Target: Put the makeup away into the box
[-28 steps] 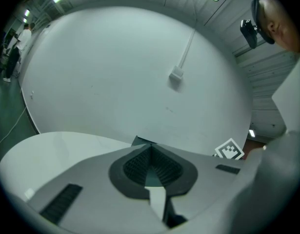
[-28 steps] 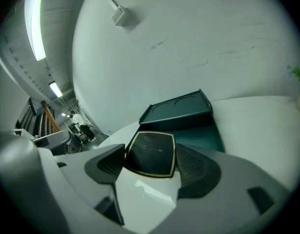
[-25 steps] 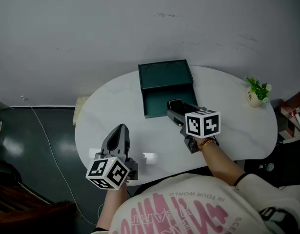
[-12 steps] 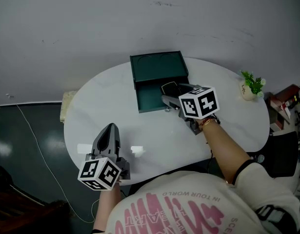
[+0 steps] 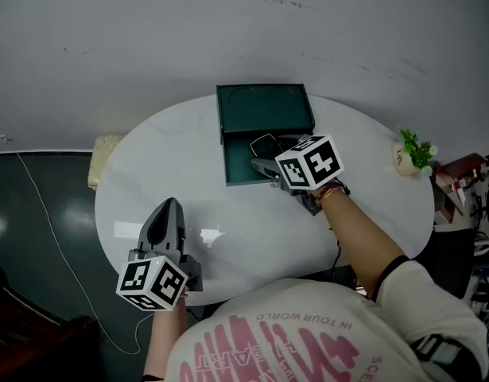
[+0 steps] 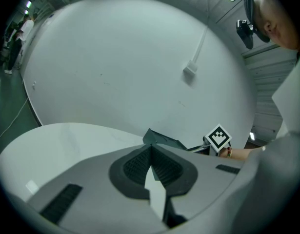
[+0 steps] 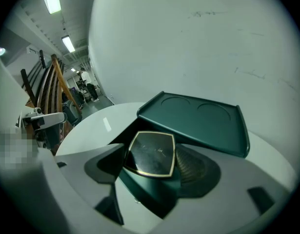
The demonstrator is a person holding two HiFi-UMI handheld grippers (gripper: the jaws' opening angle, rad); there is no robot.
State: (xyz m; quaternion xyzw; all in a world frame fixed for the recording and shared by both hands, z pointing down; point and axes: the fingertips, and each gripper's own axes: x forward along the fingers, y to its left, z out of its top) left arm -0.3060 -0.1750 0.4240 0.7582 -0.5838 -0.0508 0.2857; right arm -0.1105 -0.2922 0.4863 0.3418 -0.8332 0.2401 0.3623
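Note:
A dark green box (image 5: 246,168) stands open at the back of the white oval table (image 5: 188,181), its lid (image 5: 264,106) raised behind it. My right gripper (image 5: 269,153) is shut on a black makeup compact (image 5: 265,144) with a gold rim and holds it over the box's open tray. In the right gripper view the compact (image 7: 150,153) lies flat between the pads, with the lid (image 7: 198,121) just beyond. My left gripper (image 5: 166,207) hovers low over the table's near left part, shut and with nothing in it (image 6: 150,151).
A small potted plant (image 5: 411,151) stands at the table's right end. A pale object (image 5: 102,159) and a thin cable (image 5: 49,221) are on the dark floor to the left. A grey wall runs behind the table.
My right gripper has carried the compact left and forward to above the box's tray, rolling as it went. My left gripper has drifted down and toward the near left edge.

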